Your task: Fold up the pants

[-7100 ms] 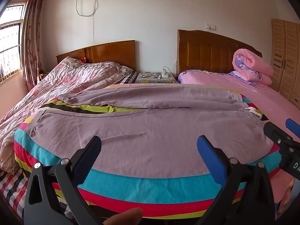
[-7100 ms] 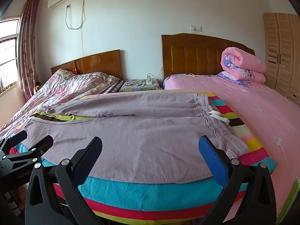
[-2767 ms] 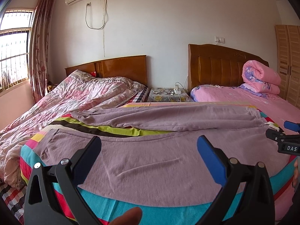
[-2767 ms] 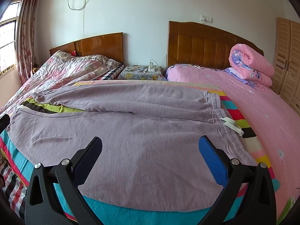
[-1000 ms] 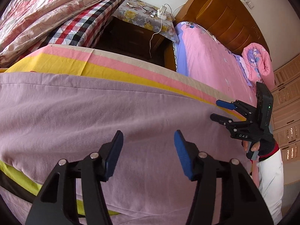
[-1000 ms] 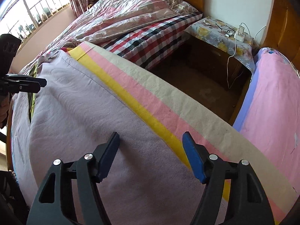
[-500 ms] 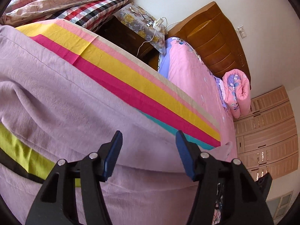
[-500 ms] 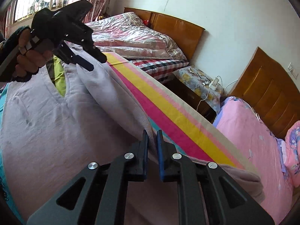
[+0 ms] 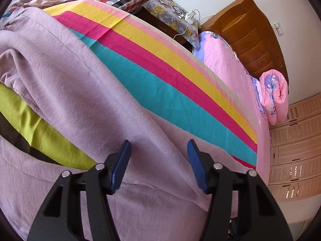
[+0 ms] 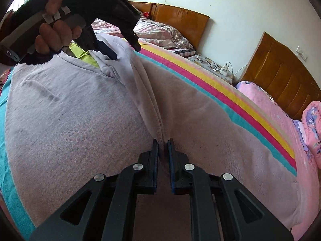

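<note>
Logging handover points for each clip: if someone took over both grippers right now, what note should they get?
Right gripper: shut on a raised ridge of the pants.
Left gripper: jaws closing, pants cloth between them, pads not yet pressing.
Pants: spread on the striped blanket, with a green stripe showing between the two legs.
Done: one leg's edge is picked up at the right end.
Left: secure the left grip, lay that leg over the other, then probably fold the length in half.
</note>
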`<action>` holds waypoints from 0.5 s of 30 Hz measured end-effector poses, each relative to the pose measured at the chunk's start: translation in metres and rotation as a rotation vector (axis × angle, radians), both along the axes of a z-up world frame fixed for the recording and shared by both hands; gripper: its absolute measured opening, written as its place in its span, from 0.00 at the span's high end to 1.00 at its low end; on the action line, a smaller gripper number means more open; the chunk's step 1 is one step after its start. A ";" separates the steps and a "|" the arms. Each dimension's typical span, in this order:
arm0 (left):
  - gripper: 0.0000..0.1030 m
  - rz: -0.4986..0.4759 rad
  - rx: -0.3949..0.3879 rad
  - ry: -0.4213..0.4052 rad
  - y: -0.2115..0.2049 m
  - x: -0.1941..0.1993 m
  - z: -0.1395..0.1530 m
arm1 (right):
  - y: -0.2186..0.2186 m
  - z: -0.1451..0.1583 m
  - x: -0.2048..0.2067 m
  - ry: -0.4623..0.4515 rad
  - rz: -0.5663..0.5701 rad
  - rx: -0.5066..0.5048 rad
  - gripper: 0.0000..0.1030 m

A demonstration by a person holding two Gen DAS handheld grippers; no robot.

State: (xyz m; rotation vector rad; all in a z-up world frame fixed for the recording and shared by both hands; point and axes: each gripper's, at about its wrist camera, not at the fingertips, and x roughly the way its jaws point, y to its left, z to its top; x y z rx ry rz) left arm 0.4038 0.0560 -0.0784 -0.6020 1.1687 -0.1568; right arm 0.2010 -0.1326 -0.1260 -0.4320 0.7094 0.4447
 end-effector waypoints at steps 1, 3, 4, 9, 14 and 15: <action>0.44 -0.001 0.006 -0.013 -0.002 0.001 0.005 | -0.001 0.000 0.001 0.003 -0.003 0.004 0.88; 0.52 -0.029 0.068 -0.003 -0.012 0.008 0.011 | -0.001 -0.001 0.001 0.008 -0.004 0.003 0.88; 0.81 -0.034 0.081 0.020 -0.015 0.011 0.008 | 0.000 -0.001 0.001 0.012 -0.002 0.001 0.86; 0.95 0.019 0.041 -0.037 0.000 -0.007 0.009 | -0.014 0.008 -0.003 0.063 -0.045 0.070 0.56; 0.95 0.060 -0.037 -0.128 0.023 -0.045 0.011 | -0.105 0.032 -0.043 0.114 -0.330 0.454 0.38; 0.95 0.058 -0.040 -0.136 0.024 -0.050 0.009 | -0.134 0.028 -0.051 0.137 -0.440 0.559 0.38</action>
